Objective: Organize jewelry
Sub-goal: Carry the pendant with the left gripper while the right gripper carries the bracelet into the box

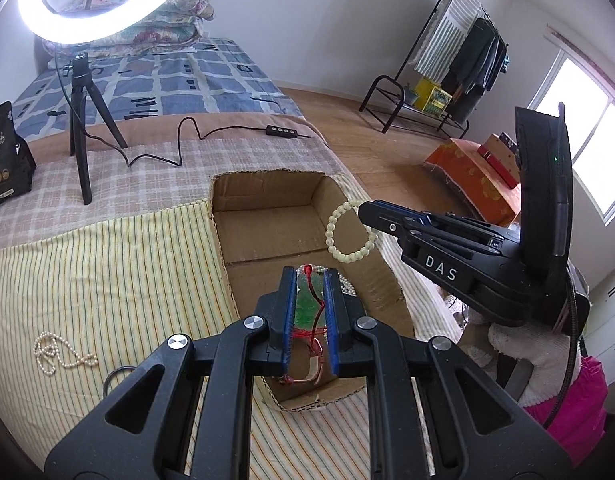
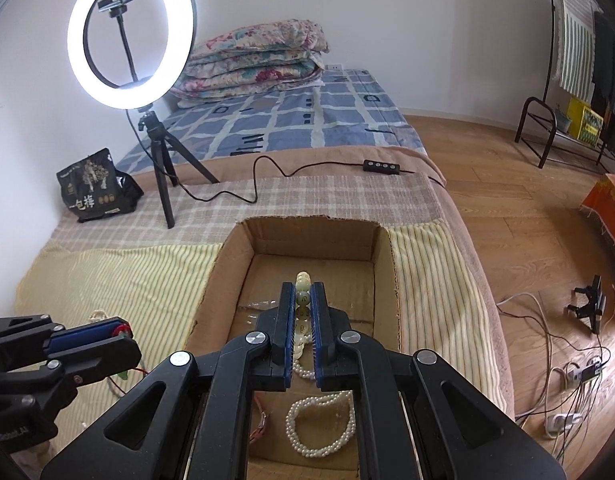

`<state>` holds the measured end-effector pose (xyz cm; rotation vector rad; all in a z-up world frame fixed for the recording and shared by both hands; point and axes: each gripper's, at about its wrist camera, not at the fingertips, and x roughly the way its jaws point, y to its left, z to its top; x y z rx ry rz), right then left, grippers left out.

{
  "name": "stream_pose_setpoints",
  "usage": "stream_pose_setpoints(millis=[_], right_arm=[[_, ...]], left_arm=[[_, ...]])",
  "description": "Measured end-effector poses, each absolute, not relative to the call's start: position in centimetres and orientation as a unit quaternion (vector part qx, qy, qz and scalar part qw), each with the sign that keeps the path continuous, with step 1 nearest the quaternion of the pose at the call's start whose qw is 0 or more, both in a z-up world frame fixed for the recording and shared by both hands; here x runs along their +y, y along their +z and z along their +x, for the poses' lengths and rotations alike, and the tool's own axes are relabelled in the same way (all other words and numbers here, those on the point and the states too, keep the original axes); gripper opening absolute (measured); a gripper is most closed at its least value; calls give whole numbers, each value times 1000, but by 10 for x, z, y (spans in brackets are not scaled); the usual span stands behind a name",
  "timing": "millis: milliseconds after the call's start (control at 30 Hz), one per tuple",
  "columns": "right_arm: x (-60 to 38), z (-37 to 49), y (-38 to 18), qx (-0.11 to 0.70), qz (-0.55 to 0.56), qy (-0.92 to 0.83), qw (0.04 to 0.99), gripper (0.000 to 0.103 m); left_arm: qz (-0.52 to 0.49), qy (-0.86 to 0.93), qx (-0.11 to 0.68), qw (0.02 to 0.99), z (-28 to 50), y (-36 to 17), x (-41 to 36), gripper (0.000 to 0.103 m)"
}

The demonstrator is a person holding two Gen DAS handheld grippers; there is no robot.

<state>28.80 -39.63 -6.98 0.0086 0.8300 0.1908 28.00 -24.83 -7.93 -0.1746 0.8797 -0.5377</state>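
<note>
The left hand-held gripper [image 1: 310,300] reached forward and down over the near end of the box [image 1: 267,192] on the bed [image 1: 107,248], its jaws clamped on a green pendant [image 1: 307,306] with a red cord. The right hand-held gripper [image 2: 303,312] hung over the box from the right, clamped on a bead bracelet [image 1: 349,234] that dangled above it. A pearl strand [image 2: 321,426] lay in the box, partly hidden by the gripper; another [image 1: 59,354] lay on the bed, left of the box.

"DAS" on right gripper [image 1: 361,210]; black bag [image 2: 93,186] perhaps reads "一包挣".
</note>
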Motion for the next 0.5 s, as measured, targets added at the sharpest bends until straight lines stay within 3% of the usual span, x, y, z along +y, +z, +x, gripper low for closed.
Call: stream_pose_setpoints(millis=[500], right_arm=[[-409, 295, -82, 410, 24, 91, 907, 6]], left_arm=[[-49, -257, 422, 868, 277, -88, -267, 12]])
